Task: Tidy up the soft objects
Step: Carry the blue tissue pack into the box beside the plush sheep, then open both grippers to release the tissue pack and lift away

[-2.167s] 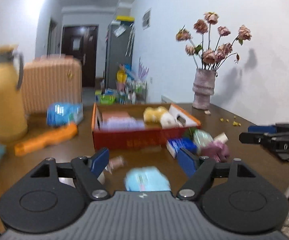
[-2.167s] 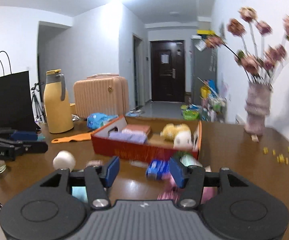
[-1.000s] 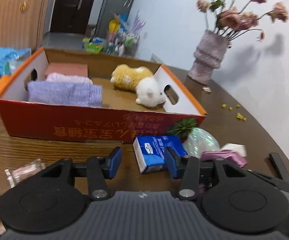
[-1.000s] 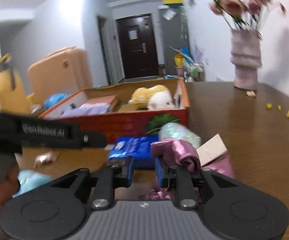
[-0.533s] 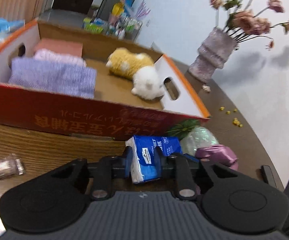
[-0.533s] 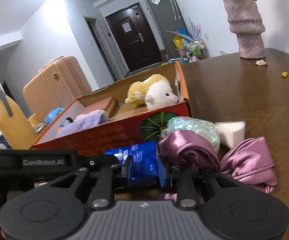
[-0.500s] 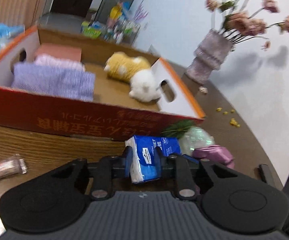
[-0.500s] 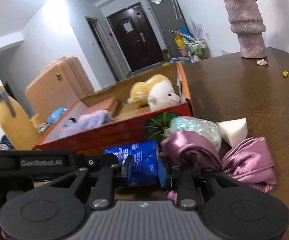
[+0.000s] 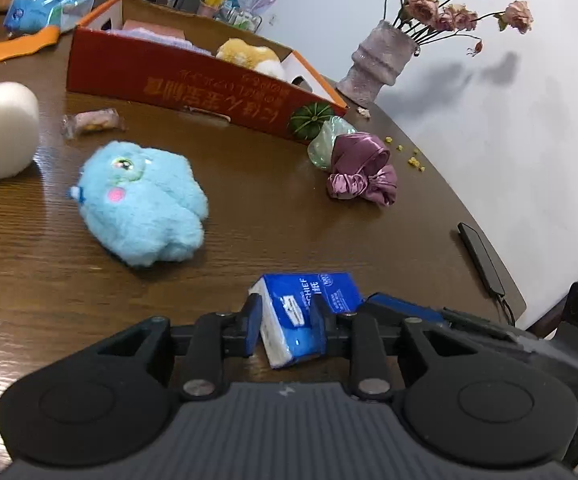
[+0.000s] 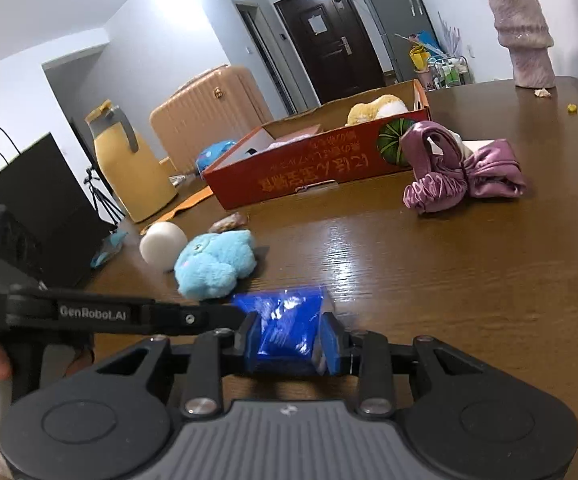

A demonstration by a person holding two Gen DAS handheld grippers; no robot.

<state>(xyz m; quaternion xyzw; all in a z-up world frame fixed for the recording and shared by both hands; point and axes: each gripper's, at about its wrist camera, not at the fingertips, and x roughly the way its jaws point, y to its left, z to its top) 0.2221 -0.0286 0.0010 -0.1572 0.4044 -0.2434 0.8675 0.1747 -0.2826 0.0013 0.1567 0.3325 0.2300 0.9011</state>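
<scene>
Both the left tool (image 9: 285, 326) and right tool (image 10: 291, 340) clamp one blue tissue pack (image 9: 303, 312) above the bench (image 9: 249, 208); plush toys already fill the red box (image 9: 193, 80); the blue plush (image 9: 143, 204) and purple satin cloth (image 9: 361, 174) await sorting.

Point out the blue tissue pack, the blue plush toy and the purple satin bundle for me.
blue tissue pack (image 9: 305, 312), left wrist view, printed top face.
blue plush toy (image 9: 145, 204), left wrist view, furry belly.
purple satin bundle (image 10: 461, 176), right wrist view, middle fold.

Both wrist cameras look low across the table (image 9: 273, 216), close behind their jaws; both frame the red box (image 10: 313, 168).
</scene>
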